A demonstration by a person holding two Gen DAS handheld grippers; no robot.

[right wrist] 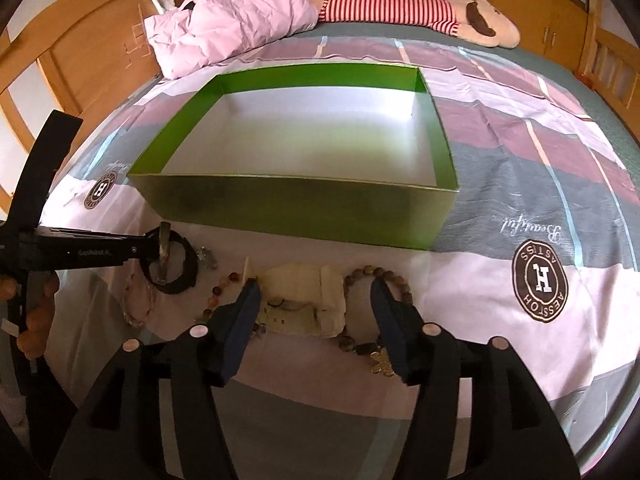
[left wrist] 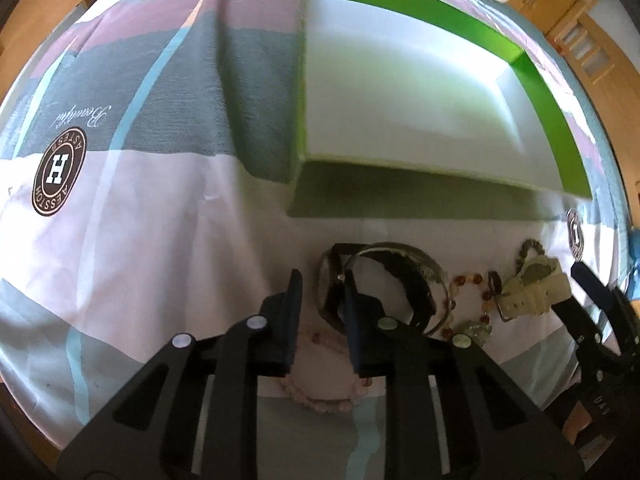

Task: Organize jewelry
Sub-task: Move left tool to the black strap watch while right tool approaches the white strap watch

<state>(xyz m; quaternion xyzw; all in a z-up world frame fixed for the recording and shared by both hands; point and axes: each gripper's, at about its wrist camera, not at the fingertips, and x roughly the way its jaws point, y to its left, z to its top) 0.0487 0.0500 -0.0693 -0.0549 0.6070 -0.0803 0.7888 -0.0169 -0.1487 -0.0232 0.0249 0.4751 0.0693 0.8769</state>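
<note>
1. Green box (right wrist: 296, 208), open-topped, white inside, on patterned bedspread (right wrist: 520, 184).
2. Jewelry in a row just before box: black watch (left wrist: 384, 280), pale green watch (right wrist: 308, 300), brown bead bracelet (right wrist: 396, 280).
3. Left gripper (left wrist: 322, 284) parted, right finger beside black watch.
4. Right gripper (right wrist: 316, 292) spread wide, straddling pale green watch, not touching.

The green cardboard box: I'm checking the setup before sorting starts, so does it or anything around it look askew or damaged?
Nothing stands out. The green cardboard box sits flat, open and intact on the striped bedspread.
</note>
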